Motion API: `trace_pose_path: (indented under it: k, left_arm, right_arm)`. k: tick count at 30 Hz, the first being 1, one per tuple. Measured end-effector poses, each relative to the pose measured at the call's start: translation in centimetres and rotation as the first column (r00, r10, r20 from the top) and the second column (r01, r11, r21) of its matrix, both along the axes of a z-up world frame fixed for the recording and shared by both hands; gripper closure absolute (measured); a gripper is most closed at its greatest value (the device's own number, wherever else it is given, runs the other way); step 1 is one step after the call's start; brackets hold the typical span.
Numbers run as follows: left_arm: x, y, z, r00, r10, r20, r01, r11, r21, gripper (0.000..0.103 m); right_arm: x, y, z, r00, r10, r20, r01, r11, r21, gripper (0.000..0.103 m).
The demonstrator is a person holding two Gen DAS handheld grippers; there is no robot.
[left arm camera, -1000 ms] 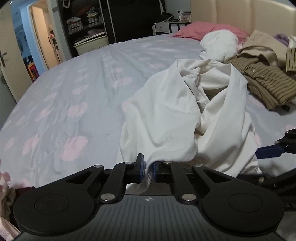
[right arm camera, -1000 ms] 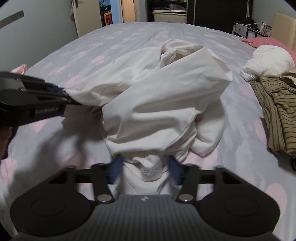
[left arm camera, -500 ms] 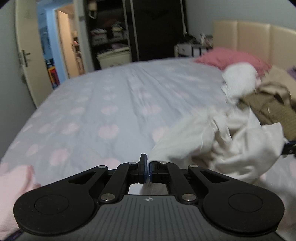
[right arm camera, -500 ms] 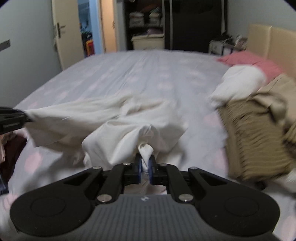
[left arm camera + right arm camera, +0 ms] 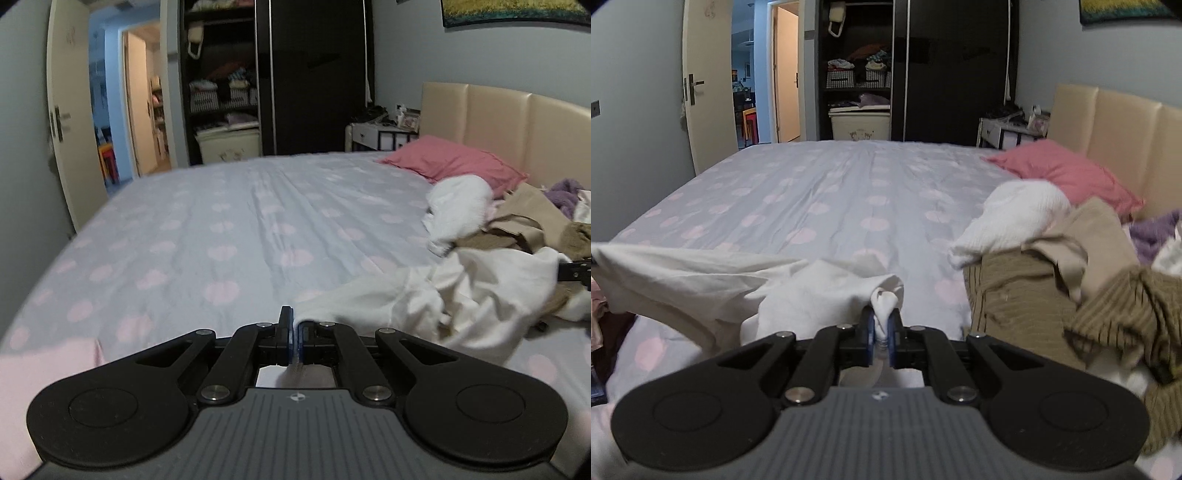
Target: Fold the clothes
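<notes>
Both tongs are clamped tight on the white garment (image 5: pixel 713 280): left tongs (image 5: pixel 294 341) pinch one edge, right tongs (image 5: pixel 881 334) grip a bunched corner. It's stretched low across the polka-dot bed (image 5: pixel 229 229), beside a clothes pile (image 5: pixel 1071 291) and pink pillow (image 5: pixel 1060 173). A second ago it was bunched high; now it's pulled wider.

White garment (image 5: pixel 798 291): thin, cream-white fabric, heavily creased, unfolded. Stretched low across the near edge of the bed, sagging and bunched in the middle. One end pulled taut to the left edge of the right wrist view; a small knot of cloth rises at the other end. In the left wrist view the garment (image 5: pixel 454 299) lies rumpled, touching the sheet beside the brown clothes.
</notes>
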State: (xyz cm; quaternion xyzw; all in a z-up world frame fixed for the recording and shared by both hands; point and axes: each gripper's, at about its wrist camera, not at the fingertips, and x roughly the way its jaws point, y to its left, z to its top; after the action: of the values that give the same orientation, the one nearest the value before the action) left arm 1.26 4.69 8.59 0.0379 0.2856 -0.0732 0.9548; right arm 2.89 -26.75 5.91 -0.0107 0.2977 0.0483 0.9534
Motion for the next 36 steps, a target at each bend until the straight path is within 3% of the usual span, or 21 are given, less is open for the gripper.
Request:
trace_pose_path:
  k: [8, 12, 23, 32, 36]
  left_arm:
    - [-2.4, -0.9, -4.1, 0.992, -0.018, -0.123, 0.013, 0.999, -0.042, 0.102]
    - [-3.5, -0.8, -5.3, 0.988, -0.017, -0.155, 0.010, 0.999, -0.043, 0.102]
    - [-4.2, -0.5, -6.0, 0.983, -0.008, -0.181, 0.001, 0.999, -0.042, 0.102]
    - [-3.2, 1.3, -5.3, 0.985, 0.048, -0.165, -0.052, 0.998, -0.022, 0.102]
    - [-2.8, 1.4, -6.1, 0.978, 0.045, -0.205, -0.043, 0.999, 0.015, 0.100]
  right_arm:
    - [-3.3, 0.8, -5.6, 0.992, 0.006, -0.128, -0.001, 0.999, 0.038, 0.095]
    - [-4.2, 1.1, -7.0, 0.988, -0.002, -0.156, 0.010, 0.999, 0.046, 0.095]
    - [-4.9, 1.2, -6.9, 0.985, -0.001, -0.171, 0.010, 0.999, 0.049, 0.094]
    - [-5.4, 0.9, -6.4, 0.989, -0.008, -0.146, 0.015, 0.999, 0.046, 0.082]
    - [-5.5, 1.1, -5.9, 0.993, 0.005, -0.122, 0.001, 0.999, 0.049, 0.075]
